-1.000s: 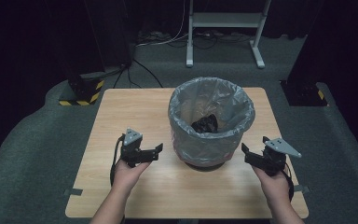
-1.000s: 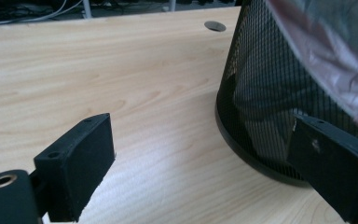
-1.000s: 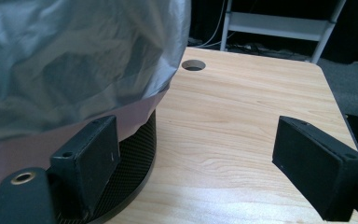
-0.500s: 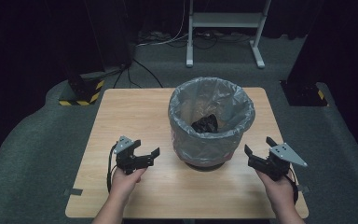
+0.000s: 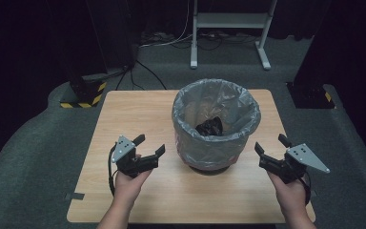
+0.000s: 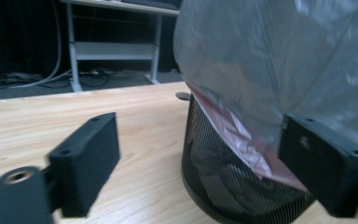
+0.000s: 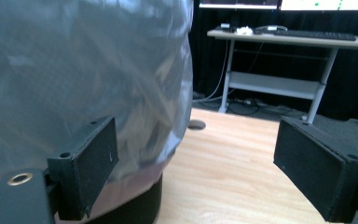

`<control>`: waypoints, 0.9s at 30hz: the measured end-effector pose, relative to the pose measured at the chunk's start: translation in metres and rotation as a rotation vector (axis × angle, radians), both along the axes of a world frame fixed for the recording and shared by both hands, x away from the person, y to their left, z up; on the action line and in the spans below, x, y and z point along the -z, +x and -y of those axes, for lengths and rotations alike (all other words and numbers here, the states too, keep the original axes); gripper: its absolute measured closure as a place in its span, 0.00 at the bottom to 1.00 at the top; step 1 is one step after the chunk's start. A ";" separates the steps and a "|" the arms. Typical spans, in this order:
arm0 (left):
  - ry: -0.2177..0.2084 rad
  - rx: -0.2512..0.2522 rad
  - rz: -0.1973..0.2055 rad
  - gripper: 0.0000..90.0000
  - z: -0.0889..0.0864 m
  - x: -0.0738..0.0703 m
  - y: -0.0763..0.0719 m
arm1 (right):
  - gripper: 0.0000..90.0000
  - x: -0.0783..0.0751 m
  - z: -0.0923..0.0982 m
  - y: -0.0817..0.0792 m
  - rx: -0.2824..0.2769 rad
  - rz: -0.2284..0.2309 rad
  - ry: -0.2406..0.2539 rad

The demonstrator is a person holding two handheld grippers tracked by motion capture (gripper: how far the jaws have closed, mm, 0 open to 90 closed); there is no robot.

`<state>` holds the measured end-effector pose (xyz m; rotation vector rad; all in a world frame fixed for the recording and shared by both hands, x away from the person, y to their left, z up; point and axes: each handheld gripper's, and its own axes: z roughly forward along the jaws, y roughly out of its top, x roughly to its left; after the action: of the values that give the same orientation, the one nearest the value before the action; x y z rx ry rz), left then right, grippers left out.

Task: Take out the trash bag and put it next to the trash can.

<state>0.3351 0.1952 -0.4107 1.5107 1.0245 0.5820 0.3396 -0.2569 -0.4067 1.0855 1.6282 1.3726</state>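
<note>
A black mesh bin (image 5: 215,125) lined with a grey plastic bag stands in the middle of the wooden table (image 5: 124,119). A crumpled black thing (image 5: 209,127) lies inside it. My left gripper (image 5: 149,145) hovers to the bin's left, jaws apart and aimed at it; they have just been closing a little with nothing between them. My right gripper (image 5: 270,144) is held to the bin's right, open and empty. The left gripper view looks past the left gripper (image 6: 205,158) at the bin's mesh wall (image 6: 223,177). The bag (image 7: 74,70) sits close ahead of the right gripper (image 7: 209,163).
Grey carpet surrounds the table. Behind it stand a yellow-and-black striped base (image 5: 81,98), a white desk frame (image 5: 228,28) with cables, and a dark stand (image 5: 310,93). Bare tabletop lies in front of the bin and on both sides of it.
Both hands have lifted slightly and drifted a little outward from the bin. The left gripper has turned its jaws more up the picture.
</note>
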 end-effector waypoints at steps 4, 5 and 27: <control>-0.005 0.011 0.019 0.17 -0.001 -0.006 -0.001 | 0.15 -0.009 0.000 -0.001 0.014 0.022 -0.006; -0.009 0.009 0.023 0.17 0.000 -0.008 -0.002 | 0.15 -0.011 0.001 -0.001 0.016 0.028 -0.004; -0.055 -0.016 0.193 0.23 0.027 -0.074 0.007 | 0.15 -0.053 -0.010 -0.008 -0.020 0.106 0.053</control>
<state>0.3418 0.1682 -0.3369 1.3705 0.8966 0.6913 0.3321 -0.2467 -0.3537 1.0121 1.5383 1.4680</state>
